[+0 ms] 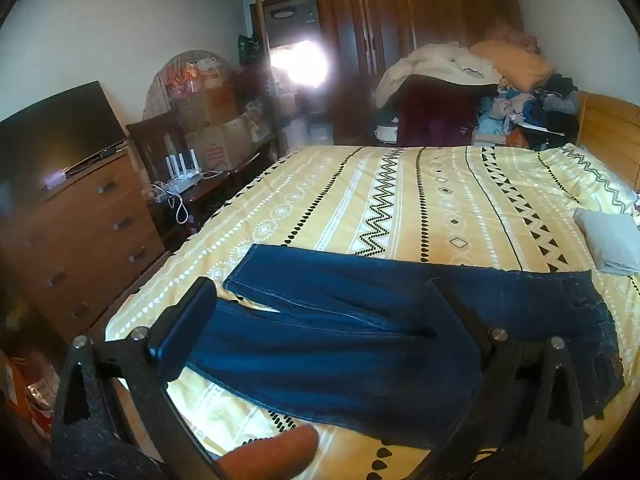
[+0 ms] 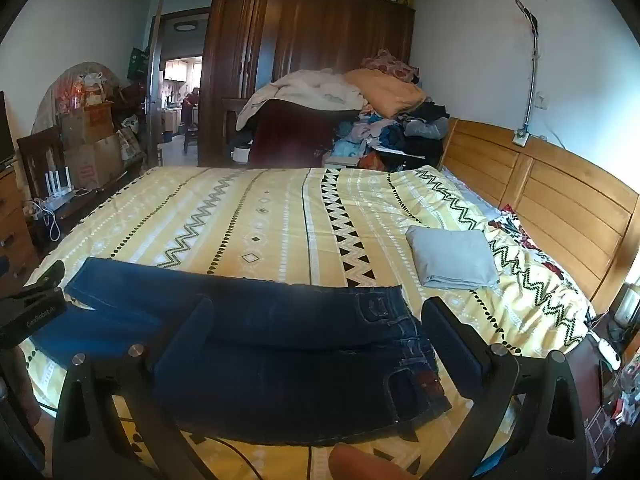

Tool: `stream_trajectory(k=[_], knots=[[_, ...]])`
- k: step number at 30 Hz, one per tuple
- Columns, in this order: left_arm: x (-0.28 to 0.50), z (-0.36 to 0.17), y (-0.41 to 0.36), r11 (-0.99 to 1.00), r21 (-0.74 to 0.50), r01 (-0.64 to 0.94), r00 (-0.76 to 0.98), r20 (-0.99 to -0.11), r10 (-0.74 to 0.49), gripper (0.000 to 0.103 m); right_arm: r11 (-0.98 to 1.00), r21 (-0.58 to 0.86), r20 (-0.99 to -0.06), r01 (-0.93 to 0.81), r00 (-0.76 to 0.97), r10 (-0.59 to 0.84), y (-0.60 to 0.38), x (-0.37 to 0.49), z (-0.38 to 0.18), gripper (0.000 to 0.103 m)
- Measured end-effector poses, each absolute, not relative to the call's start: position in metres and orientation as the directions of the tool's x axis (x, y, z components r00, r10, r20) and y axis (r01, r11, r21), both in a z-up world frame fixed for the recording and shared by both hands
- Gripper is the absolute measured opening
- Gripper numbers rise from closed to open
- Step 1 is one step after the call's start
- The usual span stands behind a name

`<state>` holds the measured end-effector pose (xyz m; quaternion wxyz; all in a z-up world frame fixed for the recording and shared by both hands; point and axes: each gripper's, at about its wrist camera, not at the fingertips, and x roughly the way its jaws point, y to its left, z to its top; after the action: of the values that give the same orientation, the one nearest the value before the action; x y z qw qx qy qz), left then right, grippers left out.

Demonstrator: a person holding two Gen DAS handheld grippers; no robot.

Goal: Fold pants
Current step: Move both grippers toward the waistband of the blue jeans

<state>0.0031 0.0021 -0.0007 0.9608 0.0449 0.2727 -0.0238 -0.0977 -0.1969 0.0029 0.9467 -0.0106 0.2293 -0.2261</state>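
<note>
Dark blue jeans (image 1: 360, 320) lie flat across the near part of the bed, legs to the left, waistband to the right. In the left wrist view my left gripper (image 1: 320, 304) hovers open above the legs, nothing between its fingers. The right wrist view shows the jeans (image 2: 280, 344) with their waistband and back pocket on the right; my right gripper (image 2: 318, 320) stands open over the seat and waist, holding nothing. The left gripper (image 2: 32, 308) shows at that view's left edge, above the leg ends.
The bed (image 2: 260, 208) has a yellow patterned cover. A folded grey cloth (image 2: 454, 256) lies on it to the right. A wooden headboard (image 2: 540, 192) stands at the right, a dresser (image 1: 80, 232) at the left, a wardrobe and heaped clothes (image 2: 360, 112) behind. A finger (image 1: 272, 456) shows at the bottom.
</note>
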Motion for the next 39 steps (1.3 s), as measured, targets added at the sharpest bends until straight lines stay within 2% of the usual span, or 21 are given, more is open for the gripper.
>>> stream_trajectory(k=[1,2,6,8,10,13,15,16,17,18,20,22,24,28,30,32,34,36,39], knots=[[0.005,-0.001,0.004,0.995,0.071,0.076,0.848,-0.53,-0.027,0.103,0.897,-0.126,-0.426,0.424,0.793,-0.435,-0.197,-0.098,0.003,0.103],[0.001,0.0,0.0,0.992,0.111,0.053,0.872,-0.489,0.008,0.103,0.897,-0.125,-0.427,0.424,0.793,-0.435,-0.197,-0.097,0.002,0.103],[0.009,0.001,0.012,0.993,0.084,0.084,0.869,-0.493,-0.032,0.103,0.901,-0.11,-0.44,0.421,0.792,-0.424,-0.202,-0.099,0.005,0.103],[0.016,0.012,0.035,0.996,0.072,0.05,0.891,-0.455,-0.012,0.103,0.898,-0.13,-0.423,0.42,0.796,-0.433,-0.203,-0.097,0.011,0.103],[0.018,0.041,0.061,0.995,0.086,-0.058,0.938,-0.336,0.083,0.103,0.895,-0.169,-0.357,0.414,0.82,-0.447,-0.195,-0.106,0.026,0.103],[0.018,0.096,0.125,0.976,0.027,-0.215,0.967,-0.136,0.217,0.103,0.89,-0.2,-0.212,0.41,0.869,-0.448,-0.185,-0.12,0.065,0.103],[0.015,0.129,0.164,0.955,-0.01,-0.296,0.955,0.025,0.296,0.103,0.907,-0.19,-0.078,0.377,0.915,-0.397,-0.18,-0.136,0.091,0.103],[0.014,0.142,0.176,0.946,-0.01,-0.323,0.942,0.089,0.323,0.103,0.924,-0.175,-0.001,0.34,0.939,-0.345,-0.179,-0.145,0.098,0.103],[0.016,0.153,0.187,0.937,0.003,-0.35,0.929,0.13,0.347,0.103,0.939,-0.158,0.037,0.307,0.952,-0.305,-0.18,-0.148,0.099,0.103],[0.021,0.16,0.189,0.924,0.04,-0.379,0.916,0.159,0.369,0.103,0.955,-0.137,0.041,0.263,0.965,-0.26,-0.184,-0.149,0.095,0.103],[0.045,0.159,0.188,0.903,0.134,-0.408,0.907,0.175,0.383,0.103,0.958,-0.104,-0.064,0.266,0.96,-0.273,-0.191,-0.133,0.08,0.103],[0.073,0.15,0.188,0.903,0.199,-0.381,0.924,0.124,0.362,0.103,0.958,-0.129,-0.202,0.256,0.939,-0.278,-0.192,-0.106,0.055,0.103],[0.103,0.127,0.185,0.914,0.238,-0.329,0.943,0.038,0.329,0.103,0.955,-0.179,-0.297,0.235,0.913,-0.28,-0.187,-0.081,0.024,0.103],[0.17,0.052,0.185,0.962,0.218,-0.163,0.944,-0.249,0.217,0.103,0.968,-0.184,-0.438,0.169,0.868,-0.235,-0.177,-0.037,-0.025,0.103],[0.217,-0.013,0.167,0.977,0.207,-0.045,0.885,-0.446,0.135,0.103,0.971,-0.185,-0.468,0.151,0.856,-0.222,-0.181,-0.012,-0.062,0.103],[0.251,-0.063,0.156,0.978,0.203,0.044,0.811,-0.579,0.084,0.103,0.974,-0.182,-0.497,0.132,0.843,-0.207,-0.17,0.007,-0.083,0.103],[0.276,-0.099,0.142,0.971,0.226,0.085,0.757,-0.648,0.084,0.102,0.977,-0.178,-0.534,0.117,0.823,-0.196,-0.176,0.036,-0.109,0.103],[0.302,-0.136,0.123,0.97,0.196,0.144,0.691,-0.722,0.043,0.101,0.98,-0.17,-0.565,0.106,0.804,-0.185,-0.182,0.063,-0.124,0.103],[0.33,-0.154,0.119,0.971,0.153,0.184,0.627,-0.779,0.003,0.096,0.985,-0.152,-0.608,0.083,0.778,-0.159,-0.193,0.099,-0.143,0.103]])
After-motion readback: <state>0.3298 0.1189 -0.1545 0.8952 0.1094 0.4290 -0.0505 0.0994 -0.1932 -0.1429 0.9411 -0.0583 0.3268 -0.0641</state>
